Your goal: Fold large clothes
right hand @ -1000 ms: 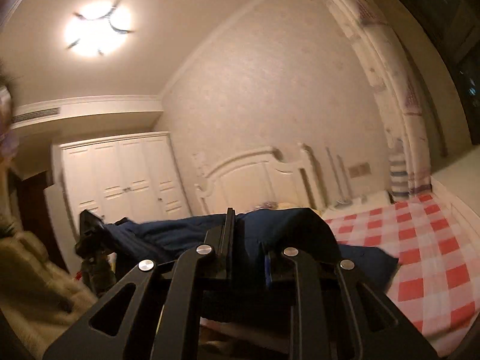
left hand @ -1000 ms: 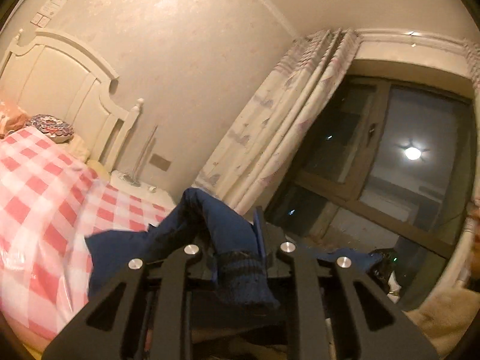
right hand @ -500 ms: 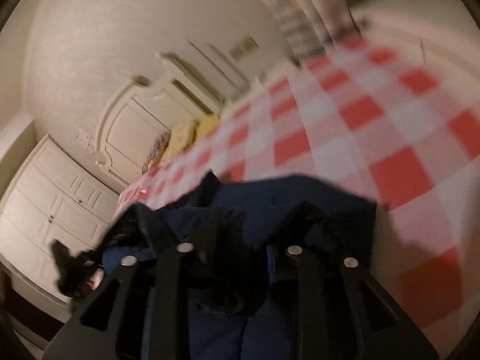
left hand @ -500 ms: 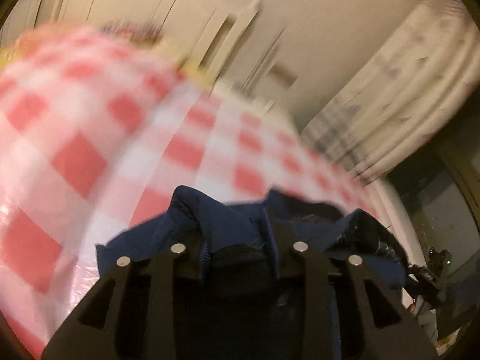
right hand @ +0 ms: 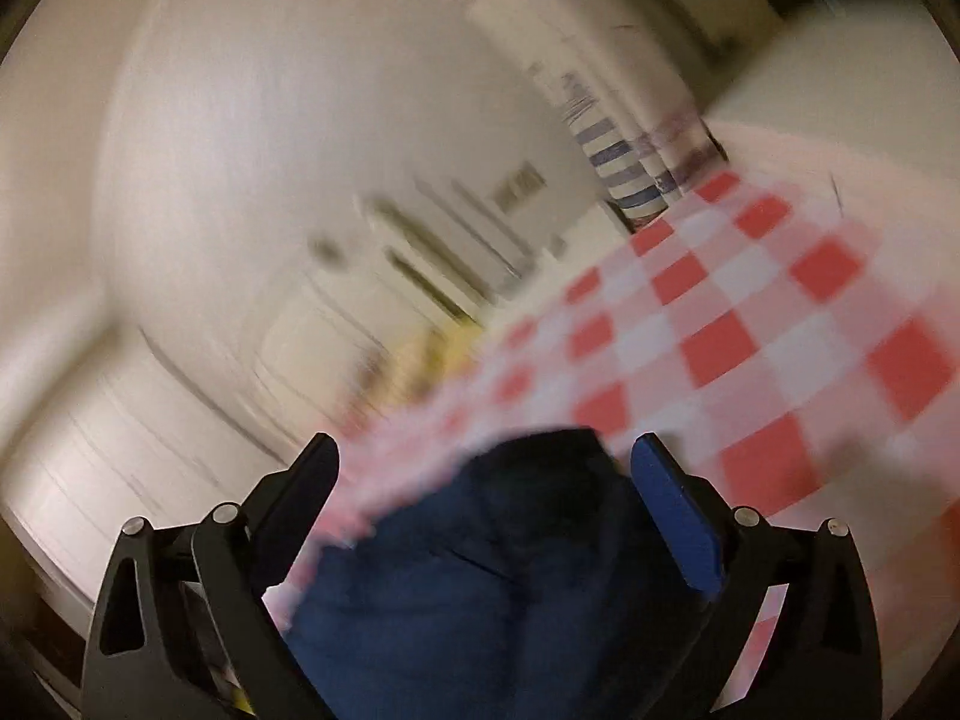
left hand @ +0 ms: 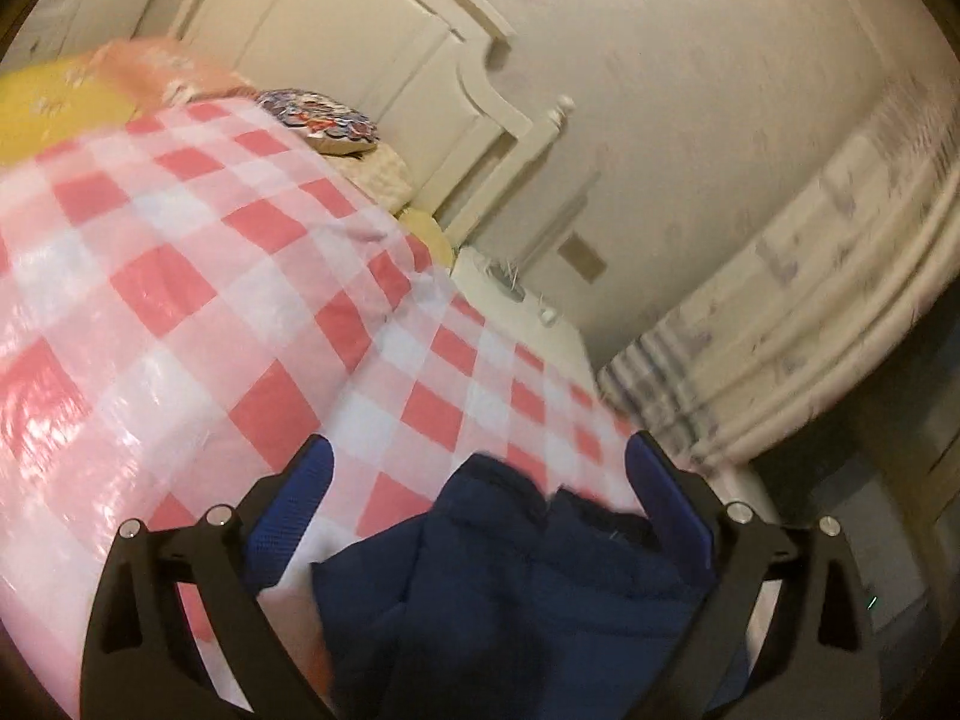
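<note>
Navy garment btwn opening grippers

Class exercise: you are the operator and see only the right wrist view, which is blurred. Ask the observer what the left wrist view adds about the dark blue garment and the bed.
Operator: Is the left gripper gripping the cloth?
Observer: No. The left gripper is opening; the dark blue garment lies loose between its fingers.
Operator: What lies near the headboard?
Observer: A round patterned cushion beside the white headboard.
Operator: Anything yellow?
Observer: A yellow pillow at the checked bedcover's far end.
</note>
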Demonstrator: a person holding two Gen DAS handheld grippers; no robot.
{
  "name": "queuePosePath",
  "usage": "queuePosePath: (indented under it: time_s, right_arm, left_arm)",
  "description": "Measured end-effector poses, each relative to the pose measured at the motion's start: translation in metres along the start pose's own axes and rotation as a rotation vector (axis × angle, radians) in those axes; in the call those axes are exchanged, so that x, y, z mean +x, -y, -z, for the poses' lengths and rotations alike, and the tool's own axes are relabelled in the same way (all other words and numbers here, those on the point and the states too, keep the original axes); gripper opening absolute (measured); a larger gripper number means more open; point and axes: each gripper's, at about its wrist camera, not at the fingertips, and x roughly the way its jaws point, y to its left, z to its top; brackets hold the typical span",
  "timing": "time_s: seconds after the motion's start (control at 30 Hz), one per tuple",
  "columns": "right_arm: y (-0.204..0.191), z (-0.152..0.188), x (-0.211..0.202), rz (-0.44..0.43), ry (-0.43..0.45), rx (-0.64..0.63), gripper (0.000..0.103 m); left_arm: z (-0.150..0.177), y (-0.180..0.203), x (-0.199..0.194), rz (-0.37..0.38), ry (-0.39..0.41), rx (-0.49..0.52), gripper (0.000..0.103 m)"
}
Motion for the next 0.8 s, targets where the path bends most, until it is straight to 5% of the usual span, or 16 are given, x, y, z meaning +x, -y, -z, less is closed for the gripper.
queuePosePath:
  time_s: [0.13, 0.3, 0.33, 0.37, 0.4, 0.47, 0.5, 0.63, 0.8]
  right_arm:
    - [-0.024, 0.017, 0.033, 0.167, -0.168, -0.264, 0.097]
    - [0.002, 0.028, 0.081, 0.173, -0.327, -0.256, 0.096]
    - [0.01, 0.029, 0.09, 0.174, -0.357, -0.233, 0.086]
    - [0.015, 0.03, 0.095, 0.158, -0.368, -0.216, 0.068]
    - [0.017, 0.031, 0.096, 0.136, -0.361, -0.202, 0.061]
    - [0.007, 0.035, 0.087, 0.137, -0.302, -0.254, 0.031]
    - [-0.005, 0.039, 0.076, 0.148, -0.26, -0.311, 0.026]
    - [-0.045, 0.044, 0.038, 0.165, -0.175, -0.437, 0.018]
    - [-0.083, 0.008, 0.017, 0.183, -0.078, -0.442, 0.017]
  left_arm:
    - [0.018, 0.013, 0.039, -0.013, -0.164, 0.115, 0.098]
    - [0.035, 0.024, 0.096, -0.003, -0.349, 0.191, 0.098]
    - [0.038, 0.023, 0.105, -0.013, -0.374, 0.206, 0.098]
    - [0.042, 0.024, 0.117, -0.023, -0.416, 0.219, 0.093]
    - [0.045, 0.024, 0.121, -0.024, -0.43, 0.228, 0.061]
    - [0.05, 0.029, 0.121, -0.091, -0.409, 0.289, 0.016]
    - [0.052, 0.034, 0.109, -0.069, -0.367, 0.315, 0.009]
    - [0.051, 0.061, 0.071, -0.096, -0.263, 0.409, 0.006]
    - [0.019, 0.096, 0.051, -0.084, -0.203, 0.386, 0.006]
